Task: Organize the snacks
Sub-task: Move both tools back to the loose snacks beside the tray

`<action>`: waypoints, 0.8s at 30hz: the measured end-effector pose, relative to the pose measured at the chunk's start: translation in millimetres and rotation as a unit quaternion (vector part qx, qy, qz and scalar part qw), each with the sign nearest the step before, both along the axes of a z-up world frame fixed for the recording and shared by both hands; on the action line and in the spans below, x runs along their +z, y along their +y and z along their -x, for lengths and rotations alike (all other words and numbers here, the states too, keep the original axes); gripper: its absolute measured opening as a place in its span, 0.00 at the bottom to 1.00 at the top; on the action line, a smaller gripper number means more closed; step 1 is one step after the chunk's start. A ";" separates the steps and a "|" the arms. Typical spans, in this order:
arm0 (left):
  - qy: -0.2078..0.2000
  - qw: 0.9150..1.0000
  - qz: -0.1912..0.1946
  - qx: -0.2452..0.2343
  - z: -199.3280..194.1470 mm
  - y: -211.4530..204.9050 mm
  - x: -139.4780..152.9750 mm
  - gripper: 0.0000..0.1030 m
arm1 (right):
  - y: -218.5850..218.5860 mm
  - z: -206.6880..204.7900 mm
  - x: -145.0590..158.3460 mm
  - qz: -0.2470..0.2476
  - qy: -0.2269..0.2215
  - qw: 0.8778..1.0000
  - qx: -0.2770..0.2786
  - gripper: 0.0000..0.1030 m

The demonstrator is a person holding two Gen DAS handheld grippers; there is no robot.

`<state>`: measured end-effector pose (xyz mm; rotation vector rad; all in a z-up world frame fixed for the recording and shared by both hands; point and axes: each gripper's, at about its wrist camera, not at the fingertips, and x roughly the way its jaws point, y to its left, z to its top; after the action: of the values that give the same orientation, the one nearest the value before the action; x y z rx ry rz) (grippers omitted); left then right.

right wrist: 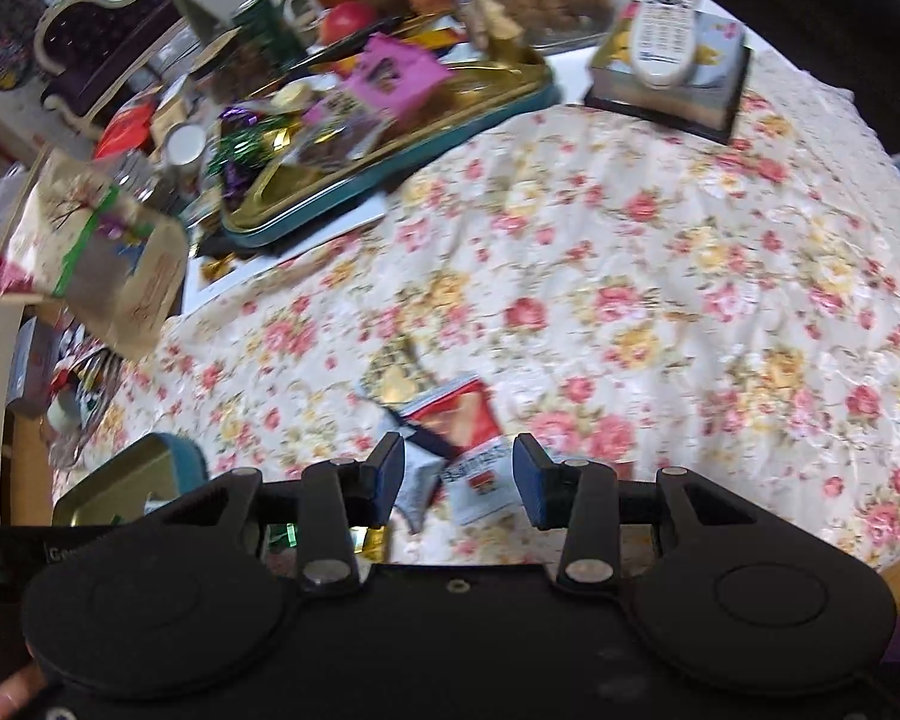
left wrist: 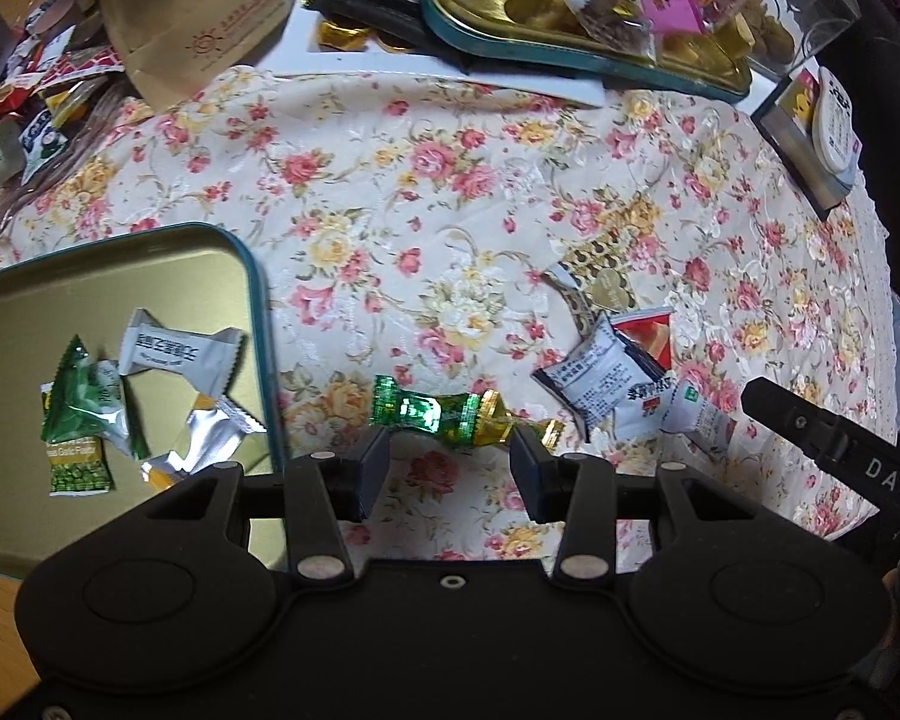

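A green and gold wrapped candy (left wrist: 444, 414) lies on the floral tablecloth (left wrist: 426, 192), just beyond the tips of my left gripper (left wrist: 450, 468), which is open and holds nothing. To its left sits a gold tin with a teal rim (left wrist: 234, 252); it holds a green pea packet (left wrist: 78, 420), a white packet (left wrist: 174, 354) and a silver one. A small heap of white and red snack packets (left wrist: 606, 372) lies to the right. My right gripper (right wrist: 459, 474) hovers open over that heap (right wrist: 462, 420), fingers on either side of a white packet (right wrist: 480, 480), not pressing on it.
A large teal tray (right wrist: 390, 180) heaped with sweets stands at the back, with a paper bag (right wrist: 132, 288) and loose wrappers on the left. A remote control (right wrist: 666, 30) rests on a box at the back right. The cloth's edge runs along the right.
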<state>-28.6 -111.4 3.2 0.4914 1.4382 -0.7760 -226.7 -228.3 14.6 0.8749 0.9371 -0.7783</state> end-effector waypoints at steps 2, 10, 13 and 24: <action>0.000 1.000 0.001 -0.009 5.7 -6.9 1.0 0.50 | -5.8 7.1 -4.8 -0.002 0.006 1.000 -0.010 0.41; 0.007 0.999 -0.002 -0.034 25.1 -22.6 -2.2 0.50 | -19.5 25.2 -34.1 -0.028 0.043 0.998 -0.026 0.41; 0.008 0.999 -0.001 -0.037 28.2 -25.0 -2.1 0.50 | -22.2 30.2 -41.6 -0.040 0.046 0.998 -0.029 0.41; 0.017 0.999 -0.005 -0.029 23.5 -21.5 -2.9 0.50 | -0.2 21.6 -48.9 0.030 0.087 0.990 0.106 0.43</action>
<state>-52.2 -133.0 0.3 0.5308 1.4651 -0.8275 -248.3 -228.6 -34.2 0.6504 1.1357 -0.7027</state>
